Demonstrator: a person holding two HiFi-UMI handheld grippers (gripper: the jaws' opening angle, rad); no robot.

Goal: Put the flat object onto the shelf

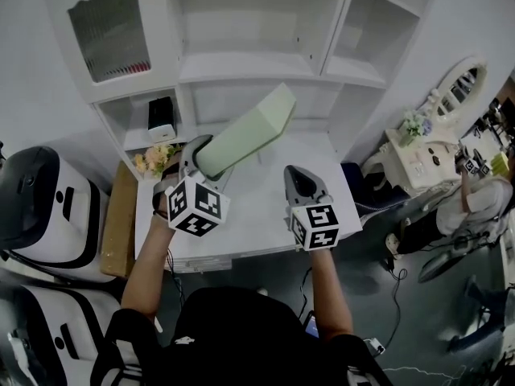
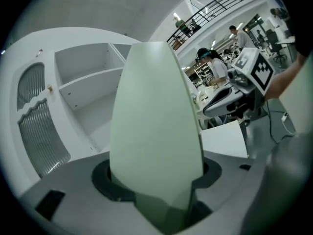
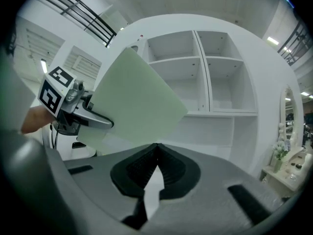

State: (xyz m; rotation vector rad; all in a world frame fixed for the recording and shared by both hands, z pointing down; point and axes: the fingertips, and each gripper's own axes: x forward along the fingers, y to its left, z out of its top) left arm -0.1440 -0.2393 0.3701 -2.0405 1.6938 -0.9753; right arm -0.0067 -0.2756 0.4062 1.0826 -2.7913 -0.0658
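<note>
The flat object (image 1: 245, 131) is a pale green slab, tilted up toward the white shelf unit (image 1: 241, 69). My left gripper (image 1: 201, 158) is shut on its near end, above the white tabletop (image 1: 257, 215). In the left gripper view the slab (image 2: 156, 121) fills the middle between the jaws, and its far end points at the shelf's open compartments (image 2: 93, 92). My right gripper (image 1: 302, 182) hovers to the right of the slab, shut and empty. In the right gripper view the jaws (image 3: 156, 148) meet at their tips, with the slab (image 3: 137, 102) and left gripper (image 3: 93, 116) ahead to the left.
A small black box (image 1: 161, 117) sits in the low left cubby, with flowers (image 1: 154, 159) below it. A cardboard box (image 1: 119, 219) and white machines (image 1: 40, 207) stand to the left. A vanity with a mirror (image 1: 426, 155) and a person (image 1: 483, 199) are at right.
</note>
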